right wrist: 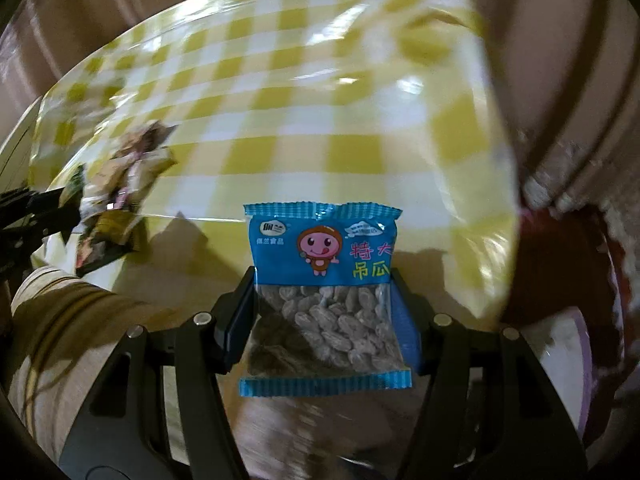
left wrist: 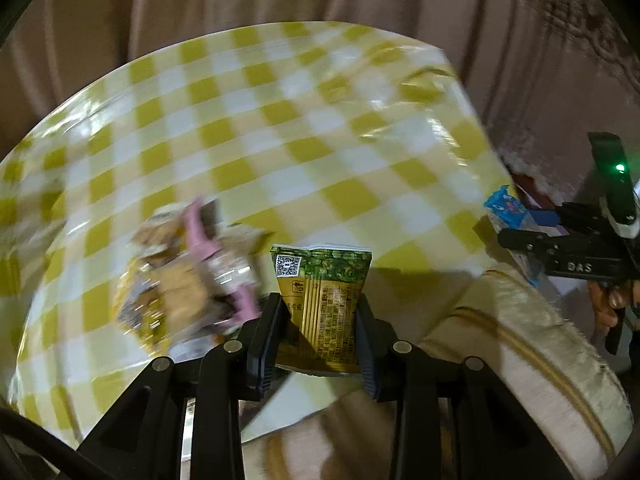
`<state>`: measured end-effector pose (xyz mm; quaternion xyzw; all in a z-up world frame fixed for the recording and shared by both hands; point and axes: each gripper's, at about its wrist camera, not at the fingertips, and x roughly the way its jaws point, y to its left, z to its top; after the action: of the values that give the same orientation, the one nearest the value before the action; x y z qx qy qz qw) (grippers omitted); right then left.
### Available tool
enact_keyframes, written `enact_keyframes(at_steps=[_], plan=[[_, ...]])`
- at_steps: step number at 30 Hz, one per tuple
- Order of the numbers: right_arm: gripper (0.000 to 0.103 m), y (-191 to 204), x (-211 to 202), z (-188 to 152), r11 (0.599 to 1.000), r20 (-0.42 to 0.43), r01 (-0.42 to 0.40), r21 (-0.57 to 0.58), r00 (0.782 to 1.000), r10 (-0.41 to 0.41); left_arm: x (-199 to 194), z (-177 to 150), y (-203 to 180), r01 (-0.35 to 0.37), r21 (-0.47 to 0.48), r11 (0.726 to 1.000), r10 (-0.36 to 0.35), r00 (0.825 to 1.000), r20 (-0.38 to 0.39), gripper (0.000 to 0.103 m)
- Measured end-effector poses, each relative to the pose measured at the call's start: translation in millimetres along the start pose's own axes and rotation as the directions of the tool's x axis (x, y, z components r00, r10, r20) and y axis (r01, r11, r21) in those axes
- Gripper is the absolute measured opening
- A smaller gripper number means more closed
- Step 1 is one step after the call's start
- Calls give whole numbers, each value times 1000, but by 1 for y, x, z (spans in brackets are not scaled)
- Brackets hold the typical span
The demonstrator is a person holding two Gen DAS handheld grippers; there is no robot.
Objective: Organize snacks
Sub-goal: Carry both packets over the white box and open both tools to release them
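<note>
Left gripper (left wrist: 320, 320): clamped on green-and-gold snack packet (left wrist: 324, 300), pads pressing both side edges. Packet upright between the fingers, QR code at top left corner, small print down the lower half, top seam crimped. Held above the near edge of the table, clear of the checked tablecloth (left wrist: 280, 128).

Right gripper (right wrist: 324, 308): clamped on blue snack packet (right wrist: 324, 280), one finger on each side. Pink cartoon face and yellow/red lettering on the blue upper panel, clear window below w/ pale oval seeds inside. Packet upright, held in the air over the near table edge, not touching the cloth. Same packet and gripper visible from left wrist view at far right (left wrist: 508, 208), a hand (left wrist: 608, 304) below the handle.

Pile of mixed snack packets (left wrist: 188, 272) on the tablecloth, just left of the left gripper; blurred, pink and tan wrappers, count unclear. Same pile at left in right wrist view (right wrist: 120, 192), left gripper's black frame beside it.

Tablecloth yellow-and-white check, glossy, some wrinkles toward far right corner. Tan curtain (left wrist: 200, 0) behind the table. Striped beige fabric (left wrist: 540, 344) below the table edge, nearer the cameras. Dark red patch (right wrist: 560, 260) w/ ragged white edge at right; what it is, can't tell.
</note>
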<state>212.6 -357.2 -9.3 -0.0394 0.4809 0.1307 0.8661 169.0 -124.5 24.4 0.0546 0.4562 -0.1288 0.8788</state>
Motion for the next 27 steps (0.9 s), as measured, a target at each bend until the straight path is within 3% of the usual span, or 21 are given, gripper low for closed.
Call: enact_keyframes(at_steps=[9, 16, 23, 27], plan=[[65, -59, -20, -35, 991, -21, 81, 109, 997, -80, 9, 25, -83, 148, 145, 978, -147, 989, -19, 35], [65, -89, -20, -63, 977, -61, 114, 181, 993, -105, 20, 33, -144, 256, 245, 935, -243, 966, -84, 35], [65, -114, -26, -85, 960, -88, 148, 236, 988, -130, 33, 37, -185, 311, 317, 896, -279, 949, -145, 35], [65, -124, -30, -92, 953, -94, 160, 255, 986, -140, 37, 37, -203, 368, 323, 872, -323, 928, -185, 35]])
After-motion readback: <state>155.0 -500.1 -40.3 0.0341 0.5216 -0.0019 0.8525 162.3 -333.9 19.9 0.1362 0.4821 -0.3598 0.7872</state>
